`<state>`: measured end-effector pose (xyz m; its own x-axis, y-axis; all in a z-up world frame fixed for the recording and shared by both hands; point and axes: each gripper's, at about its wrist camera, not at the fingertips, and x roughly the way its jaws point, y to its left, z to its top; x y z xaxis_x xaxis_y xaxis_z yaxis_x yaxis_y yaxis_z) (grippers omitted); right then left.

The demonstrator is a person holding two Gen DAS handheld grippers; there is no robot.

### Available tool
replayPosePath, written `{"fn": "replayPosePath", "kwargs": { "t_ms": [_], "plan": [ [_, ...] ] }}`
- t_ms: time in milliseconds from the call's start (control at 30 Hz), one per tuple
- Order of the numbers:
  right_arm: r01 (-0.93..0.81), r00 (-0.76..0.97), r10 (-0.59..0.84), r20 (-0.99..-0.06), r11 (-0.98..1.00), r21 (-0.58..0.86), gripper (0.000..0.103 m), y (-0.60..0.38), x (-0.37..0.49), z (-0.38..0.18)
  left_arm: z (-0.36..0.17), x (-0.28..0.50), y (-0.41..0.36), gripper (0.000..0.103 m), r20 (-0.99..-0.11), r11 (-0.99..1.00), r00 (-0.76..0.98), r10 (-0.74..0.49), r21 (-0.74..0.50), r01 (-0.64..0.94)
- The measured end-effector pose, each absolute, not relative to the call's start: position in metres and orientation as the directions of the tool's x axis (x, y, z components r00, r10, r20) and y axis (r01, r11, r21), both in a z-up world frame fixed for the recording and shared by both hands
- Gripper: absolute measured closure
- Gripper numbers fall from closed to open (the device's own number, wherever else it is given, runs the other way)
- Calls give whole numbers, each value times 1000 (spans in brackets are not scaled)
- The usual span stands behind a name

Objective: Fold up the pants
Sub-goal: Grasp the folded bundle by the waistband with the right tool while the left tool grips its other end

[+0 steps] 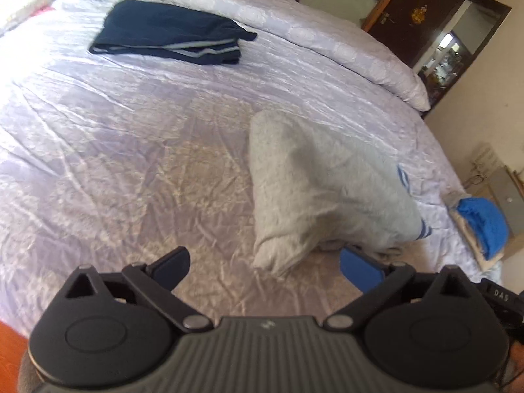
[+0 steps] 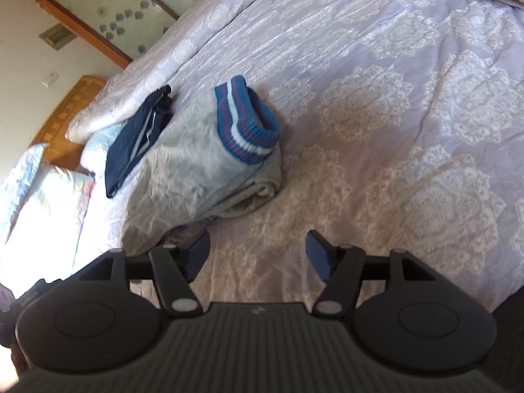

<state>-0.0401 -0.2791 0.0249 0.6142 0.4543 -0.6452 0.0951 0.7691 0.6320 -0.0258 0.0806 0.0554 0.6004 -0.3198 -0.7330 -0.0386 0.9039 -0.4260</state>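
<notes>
The grey pants [image 1: 314,193] lie bunched in a loose heap on the lilac bedspread [image 1: 131,163], not flat; from the right wrist view their ribbed cuff [image 2: 252,124] with blue, white and pink stripes stands up at the far end of the heap, and the lower layers are rolled under so the leg shape is hard to read. The left gripper [image 1: 264,270] hangs above the bedspread with its fingers spread wide and nothing between them; its right pad is just beside the near edge of the grey heap, but I cannot tell if it touches. The right gripper [image 2: 258,255] is also spread apart and holds nothing; its left pad is near the heap's lower edge. Further back lie folded navy pants [image 1: 170,32] with a pale side stripe. A blue garment [image 1: 484,226] on beige cloth sits at the bed's edge, partly cut off.
</notes>
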Motion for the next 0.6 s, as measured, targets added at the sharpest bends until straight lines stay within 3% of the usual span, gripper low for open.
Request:
{"fn": "replayPosePath", "kwargs": {
  "t_ms": [100,367,600],
  "plan": [
    [120,642,465,-610,724,679,24,-296,-36,26,51,-2,86,0,-741,884,560,-372,-466,-29],
    [207,628,493,-602,640,740,23,-321,-15,11,31,50,94,0,-742,832,493,-455,-551,-61],
    [144,625,510,-591,669,729,19,-321,19,18,20,74,83,0,-751,831,452,-482,-555,-36]
  ]
}}
